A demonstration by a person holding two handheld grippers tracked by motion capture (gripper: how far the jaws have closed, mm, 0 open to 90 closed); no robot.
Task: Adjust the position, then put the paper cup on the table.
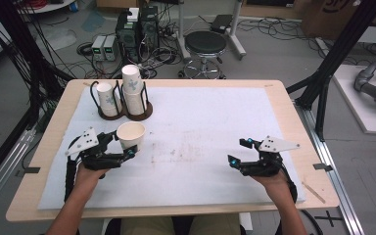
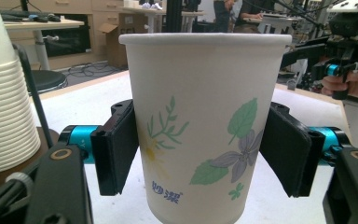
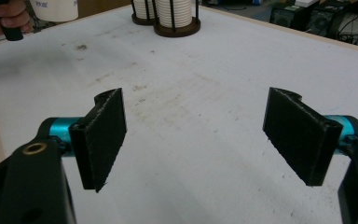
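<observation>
A white paper cup printed with flowers and leaves stands upright between the jaws of my left gripper, whose pads press on its two sides; the gripper is shut on it. The cup's base is cut off in the left gripper view. Just behind it, a dark wire holder carries two stacks of the same cups. My right gripper hovers over the right part of the white mat, jaws wide open with nothing between them.
The cup stacks rise at the left of the left gripper view, close beside the held cup. The holder sits at the mat's far end in the right gripper view. Beyond the wooden table are a stool and computer boxes.
</observation>
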